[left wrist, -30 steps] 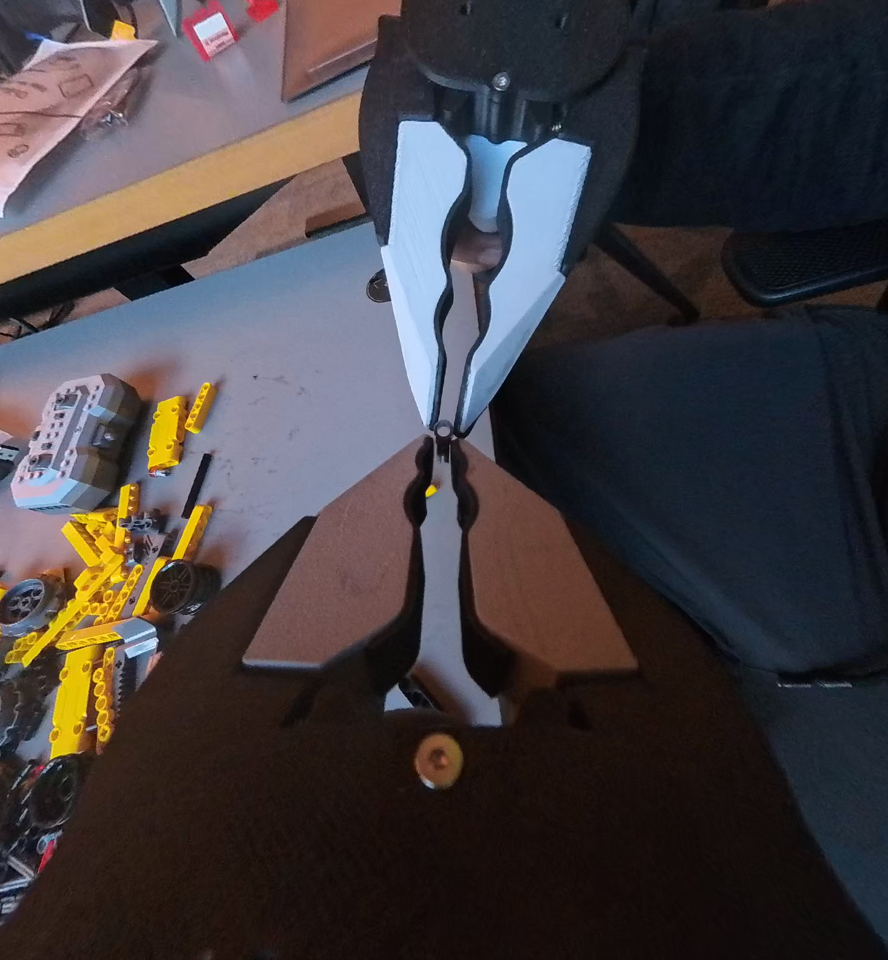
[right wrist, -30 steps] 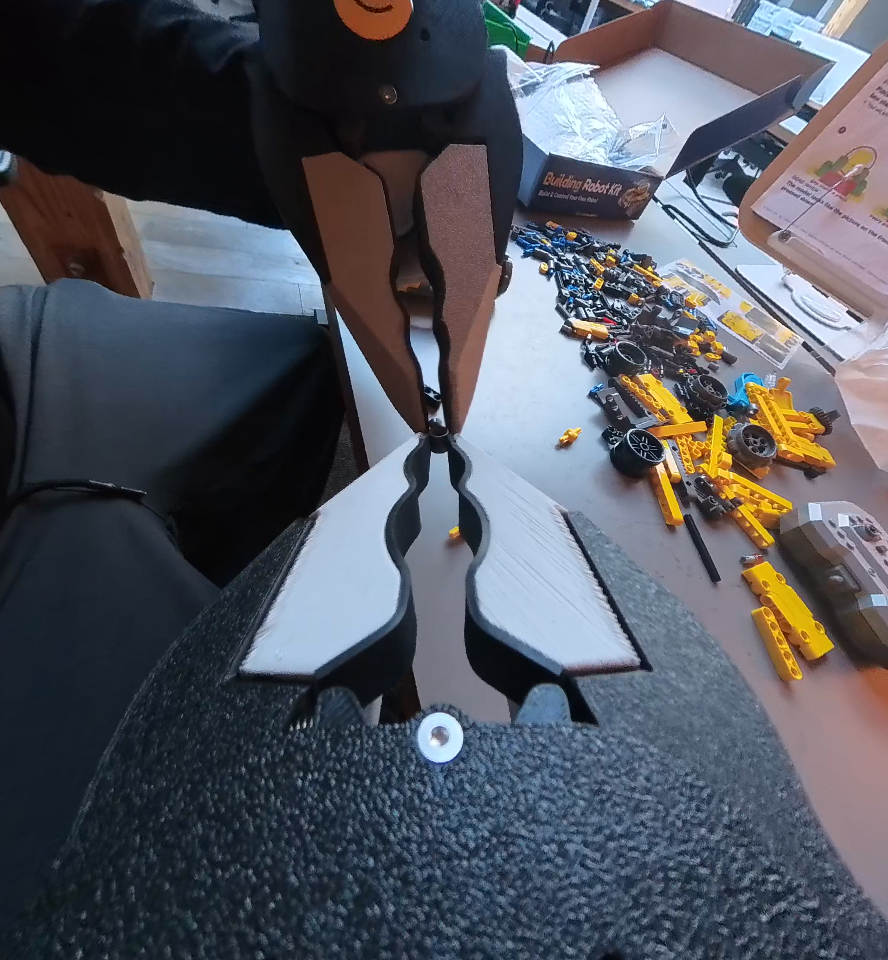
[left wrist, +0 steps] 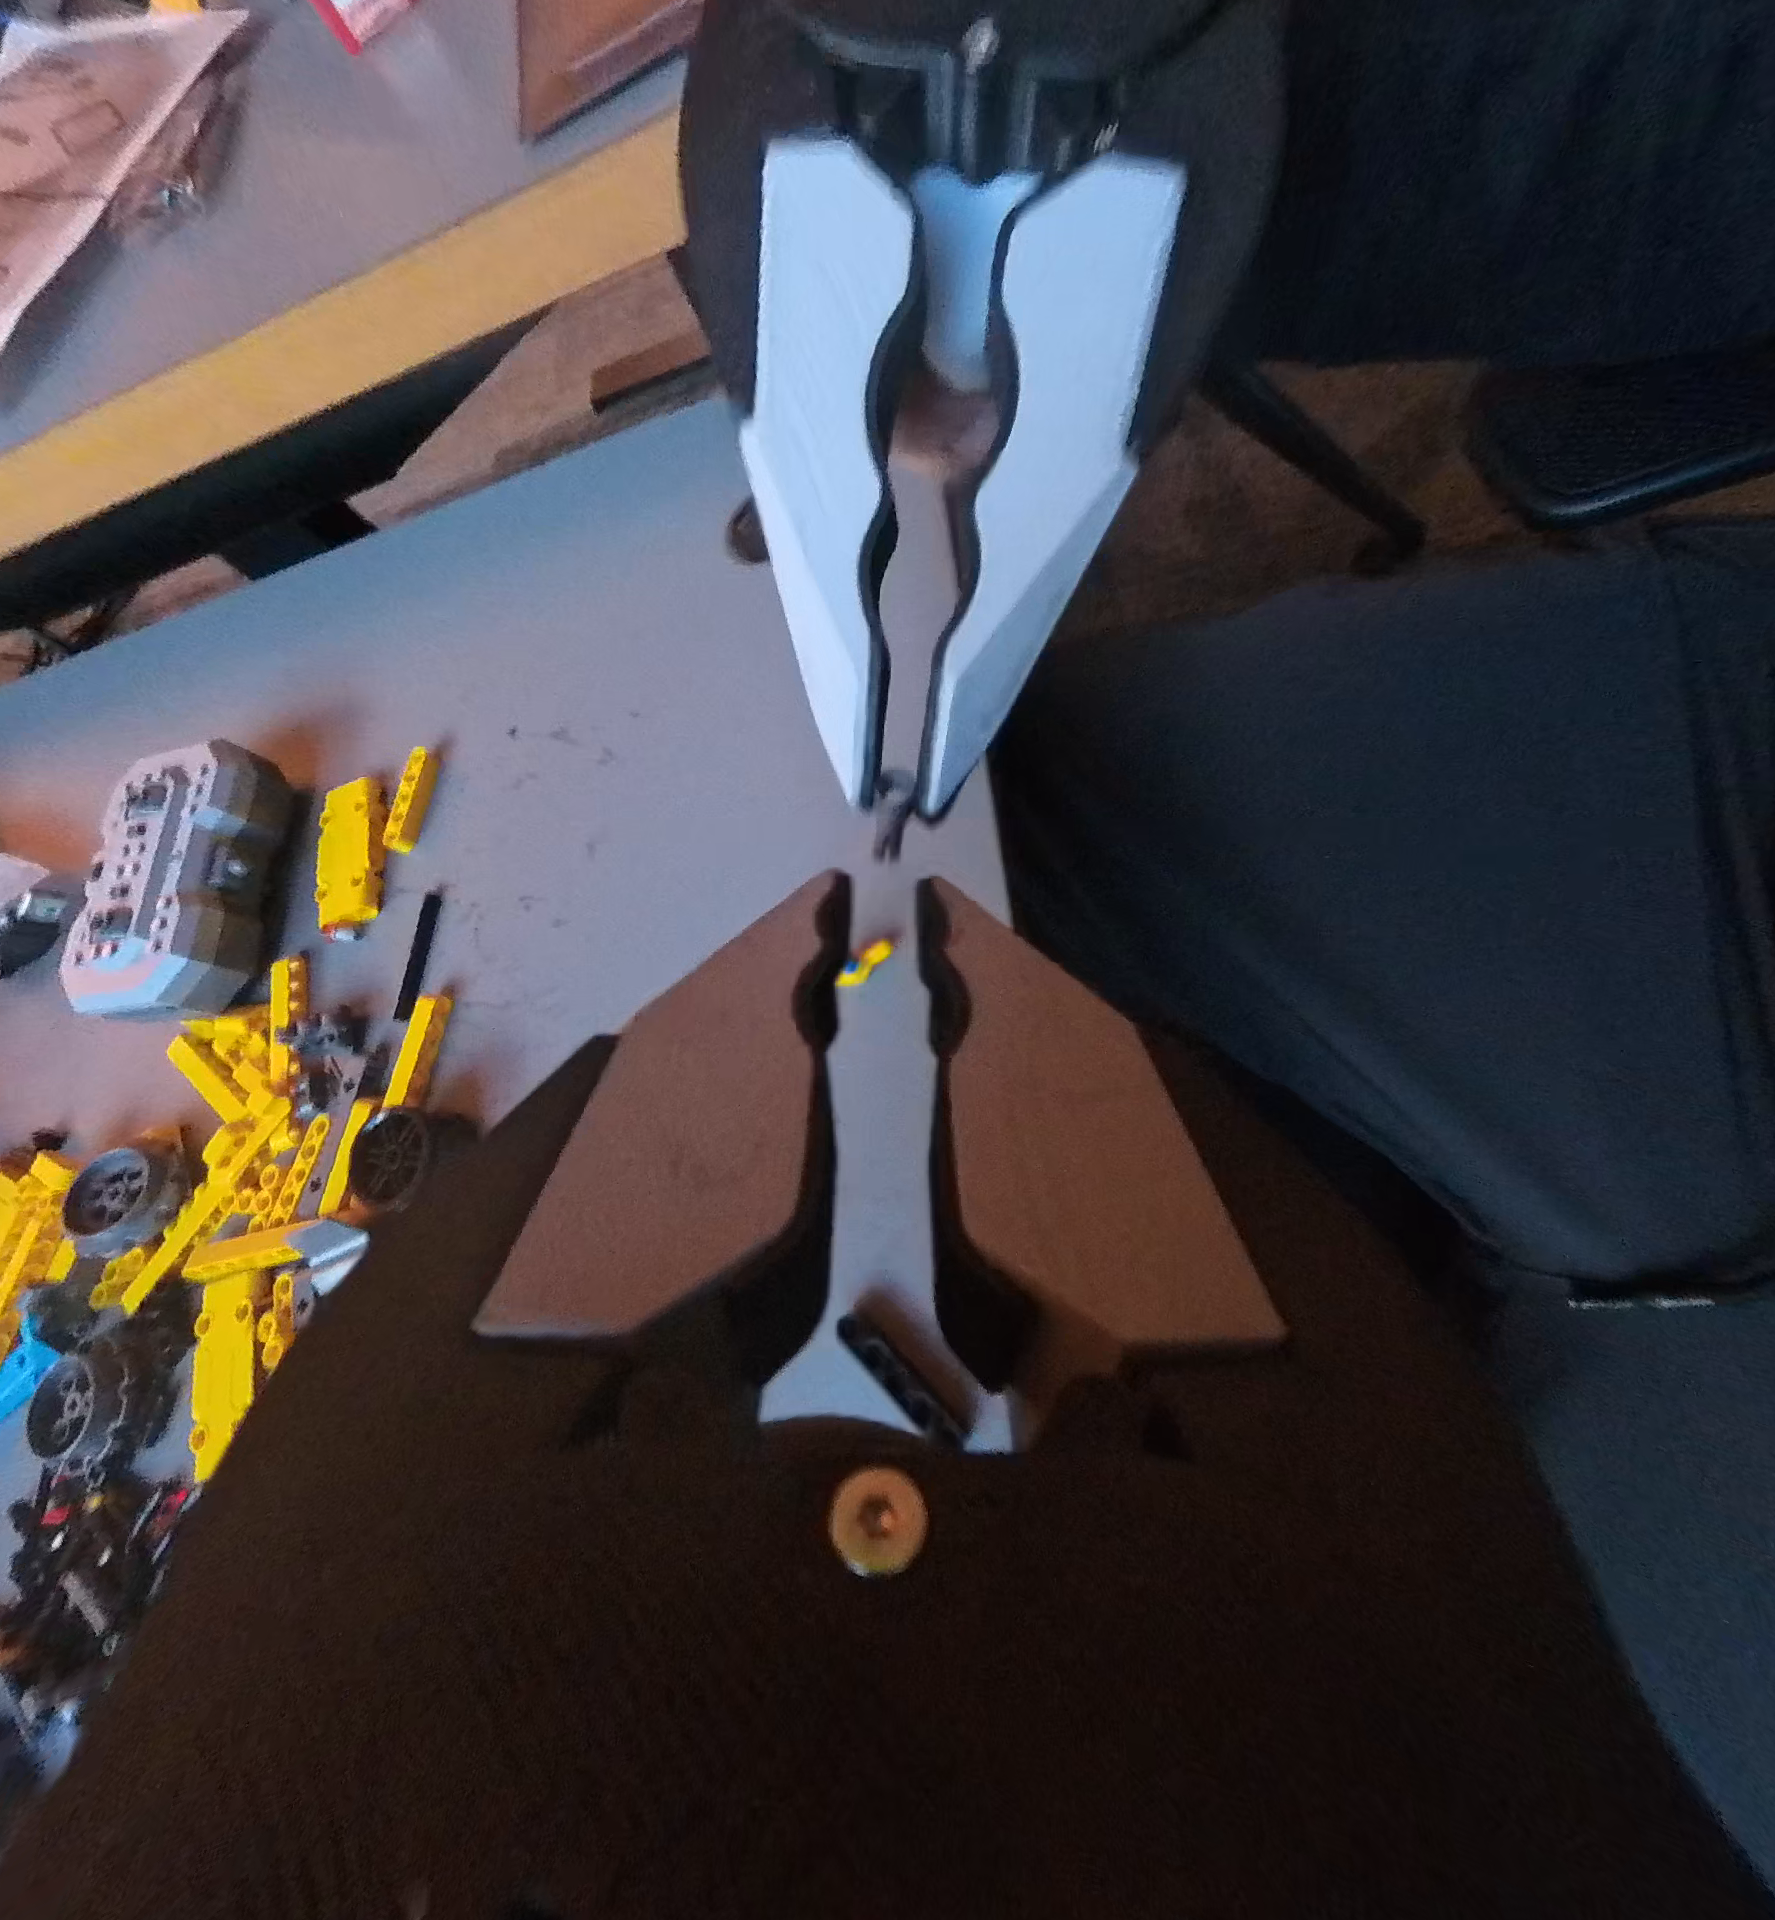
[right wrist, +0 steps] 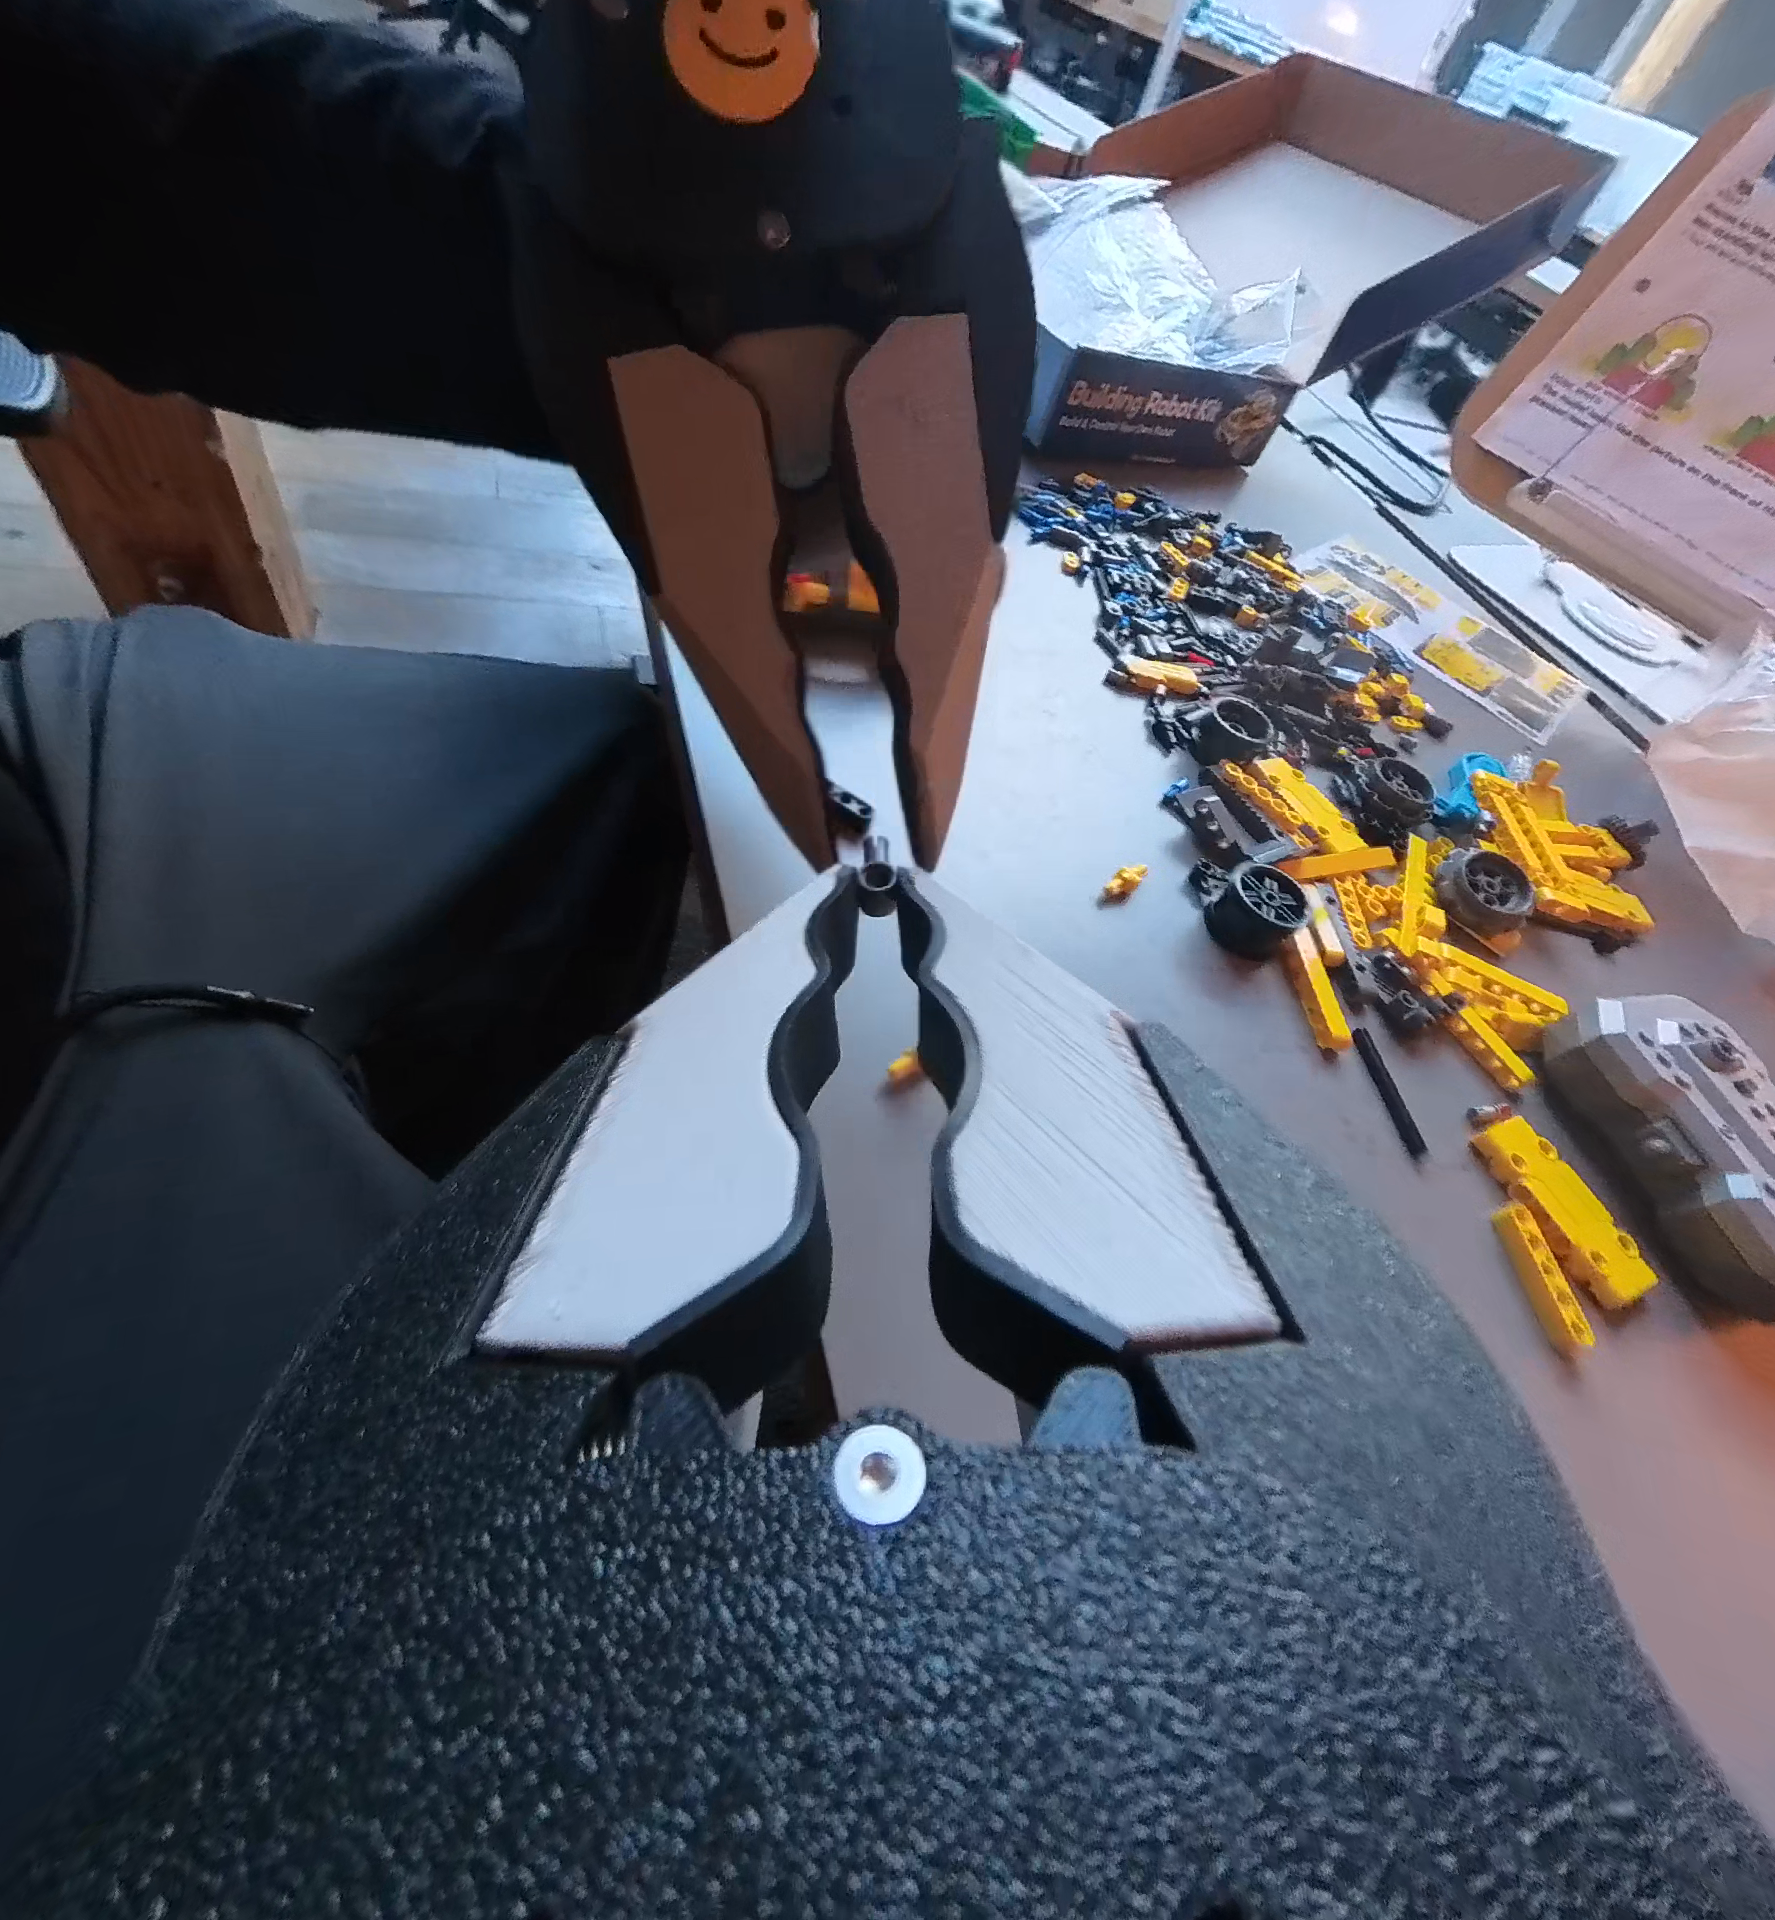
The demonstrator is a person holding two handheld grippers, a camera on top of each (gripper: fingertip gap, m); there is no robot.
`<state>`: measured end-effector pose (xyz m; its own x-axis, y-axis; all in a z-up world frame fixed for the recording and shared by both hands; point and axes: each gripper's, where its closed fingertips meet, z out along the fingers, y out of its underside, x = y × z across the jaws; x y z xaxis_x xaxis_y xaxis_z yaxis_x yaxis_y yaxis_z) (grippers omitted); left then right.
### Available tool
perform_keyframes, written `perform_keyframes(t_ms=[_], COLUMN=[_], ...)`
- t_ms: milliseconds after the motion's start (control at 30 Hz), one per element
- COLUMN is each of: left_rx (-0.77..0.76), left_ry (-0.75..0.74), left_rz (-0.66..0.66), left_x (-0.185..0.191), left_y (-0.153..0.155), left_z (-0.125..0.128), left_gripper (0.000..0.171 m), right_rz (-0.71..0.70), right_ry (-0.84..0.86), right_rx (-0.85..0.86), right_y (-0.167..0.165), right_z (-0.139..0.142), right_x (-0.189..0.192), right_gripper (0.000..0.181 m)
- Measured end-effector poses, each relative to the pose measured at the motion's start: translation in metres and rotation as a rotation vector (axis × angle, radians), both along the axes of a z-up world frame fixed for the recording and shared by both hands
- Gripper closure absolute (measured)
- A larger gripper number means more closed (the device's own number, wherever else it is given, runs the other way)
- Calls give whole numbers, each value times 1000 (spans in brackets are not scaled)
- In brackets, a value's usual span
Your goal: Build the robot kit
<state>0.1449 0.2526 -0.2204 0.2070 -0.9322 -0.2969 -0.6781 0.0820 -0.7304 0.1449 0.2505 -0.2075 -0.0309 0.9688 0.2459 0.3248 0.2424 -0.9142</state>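
Facing each other tip to tip over the tabletop (right wrist: 1122,644) edge, both grippers hang just apart. The right gripper (right wrist: 875,891), white-fingered, pinches a small black connector piece (right wrist: 876,896) at its fingertips; the stub of that piece projects toward the opposing tool, presumably so it can be reached. The left gripper (left wrist: 881,896), brown-fingered, has its fingers parted and empty, tips just beside the piece without touching. A small yellow piece (left wrist: 862,961) lies on the tabletop below. Loose yellow beams and wheels (right wrist: 1382,894) lie nearby, beside a grey hub block (right wrist: 1714,1132).

Rough pebbled blk plastic right gripper (right wrist: 875,878) body, glossy yellow plastic bricks (right wrist: 1423,914), matt grey table (right wrist: 1049,727)
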Motion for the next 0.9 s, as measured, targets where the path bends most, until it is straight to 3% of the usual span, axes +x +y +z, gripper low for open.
perform_keyframes(t_ms=[33, 200, 333, 633, 800, 900], left_rx=[-5, -122, -203, -300, -316, -320], left_ry=[28, 162, 223, 282, 244, 201], left_rz=[30, 63, 12, -125, -123, -42], left_x=[-4, -15, -14, -12, -12, -12], left_y=[6, 25, 32, 25, 14, 22], left_z=[-5, -43, -65, -72, -72, -72], left_gripper=[154, 149, 149, 155, 161, 154], right_rz=[-22, -162, -165, -117, -111, -111], right_ry=[4, -30, -68, -46, -48, -70], right_rx=[-13, -174, -204, -208, -236, -249], right_y=[6, 38, 39, 32, 32, 32], right_z=[1, -11, -21, -14, -18, -26], right_x=[3, 19, 21, 23, 23, 21], right_gripper=[176, 175, 175, 175, 175, 175])
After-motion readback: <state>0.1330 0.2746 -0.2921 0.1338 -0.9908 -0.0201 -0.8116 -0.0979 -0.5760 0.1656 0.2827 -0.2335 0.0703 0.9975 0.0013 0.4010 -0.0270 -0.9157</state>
